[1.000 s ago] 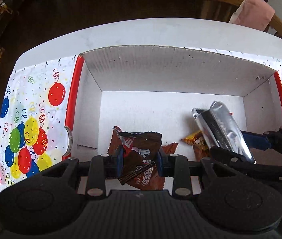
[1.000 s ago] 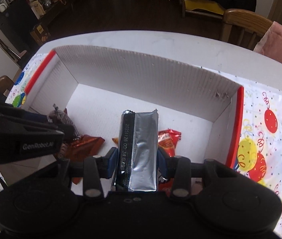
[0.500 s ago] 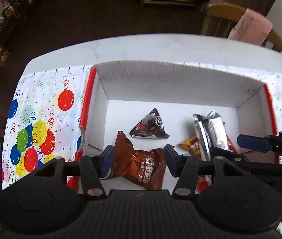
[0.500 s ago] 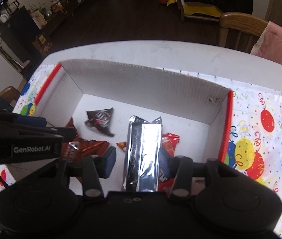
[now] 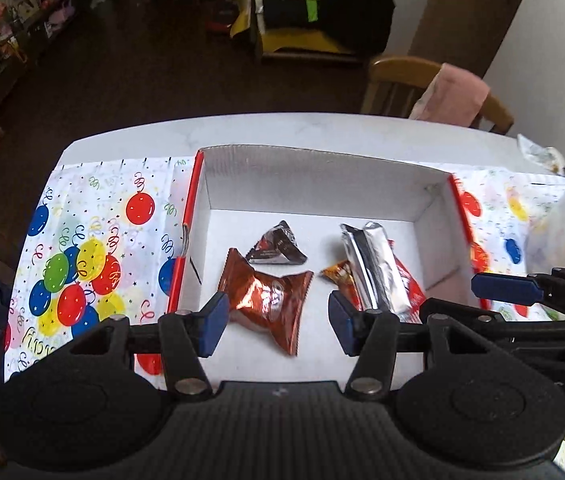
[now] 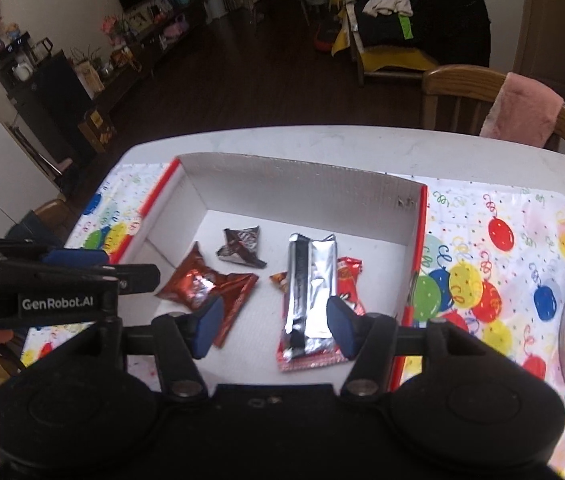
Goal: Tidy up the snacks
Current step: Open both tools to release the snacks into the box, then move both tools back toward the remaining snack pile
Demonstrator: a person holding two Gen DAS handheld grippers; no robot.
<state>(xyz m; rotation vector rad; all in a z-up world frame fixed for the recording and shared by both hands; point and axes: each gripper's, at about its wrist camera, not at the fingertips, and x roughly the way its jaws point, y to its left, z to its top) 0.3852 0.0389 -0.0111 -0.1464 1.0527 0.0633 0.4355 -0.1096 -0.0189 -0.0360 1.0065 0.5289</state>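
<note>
- Left gripper: jaws apart, nothing held.
- Right gripper: jaws just widened, empty.
- Silver foil bar and dark triangular chocolate packet lie inside white cardboard box, near its front edge.
- Advice: lift clear of the box walls, then fetch the next snack.

Corrugated cardboard box at frame centre, matt white inside, ribbed along its far wall, glossy red on the outer edges. In it, a crinkled silver foil bar shines mirror-bright; the copper-brown wrapper beside it is glossy, creased film, and so is the dark pouch. Under the box, a smooth, faintly sheeny balloon-print sheet over a matt pale table. Upper right, a varnished wooden chair carries a fuzzy pink cloth.
</note>
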